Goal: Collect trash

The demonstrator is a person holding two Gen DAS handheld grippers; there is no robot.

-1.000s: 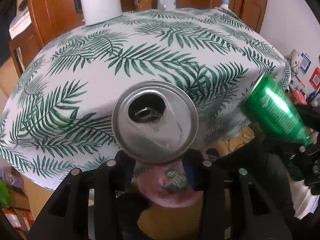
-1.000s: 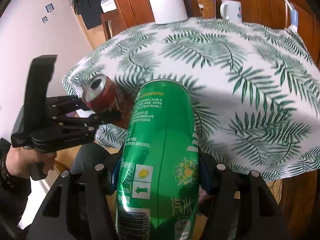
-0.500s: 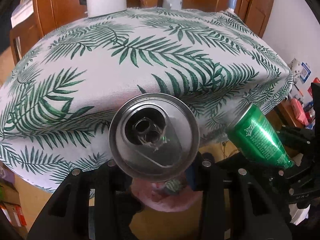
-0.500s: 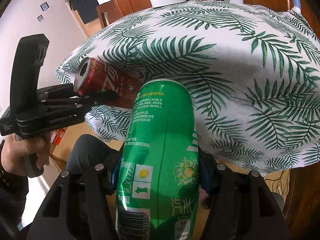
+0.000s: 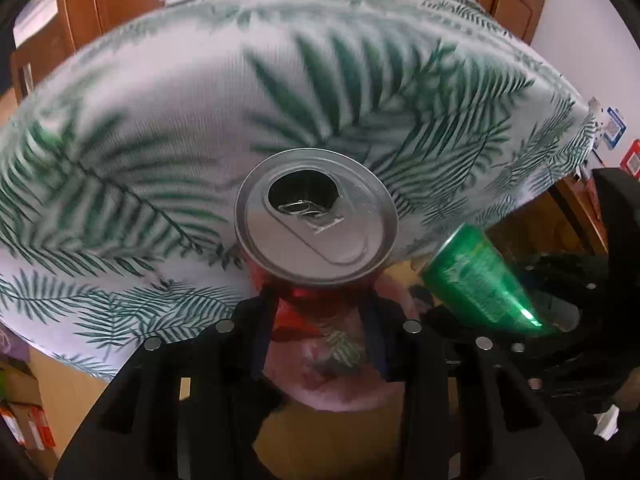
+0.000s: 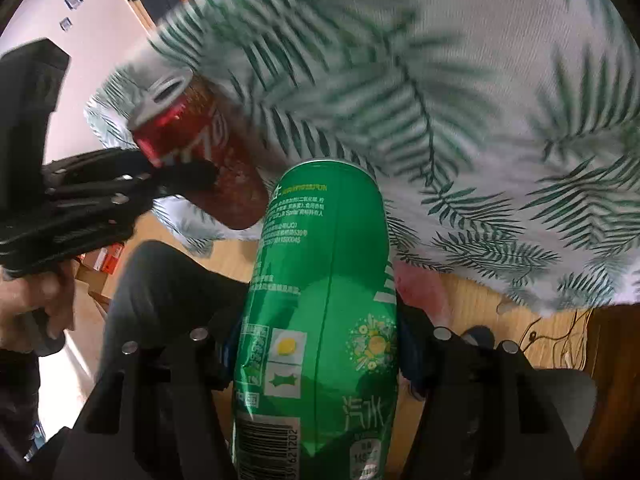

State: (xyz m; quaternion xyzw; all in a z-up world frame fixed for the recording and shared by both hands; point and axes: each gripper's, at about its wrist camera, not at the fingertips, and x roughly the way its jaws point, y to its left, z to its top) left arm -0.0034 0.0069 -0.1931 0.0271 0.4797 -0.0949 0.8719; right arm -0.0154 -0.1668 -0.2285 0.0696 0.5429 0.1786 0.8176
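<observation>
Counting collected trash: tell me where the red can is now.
The red can is clamped in the left hand-held gripper, off the leaf-print tablecloth's edge, left of the green can.

A white tablecloth (image 5: 192, 128) printed with green fern leaves. One can (image 6: 208, 160) is red with a silver top; the other can (image 6: 320, 320) is green with yellow dots. Both grippers are black.

The leaf-print cloth (image 6: 440, 80) is motion-blurred toward twelve o'clock; the green can (image 6: 320, 320) is cut off at six; the red can's (image 5: 296, 308) body hides behind its lid.
</observation>
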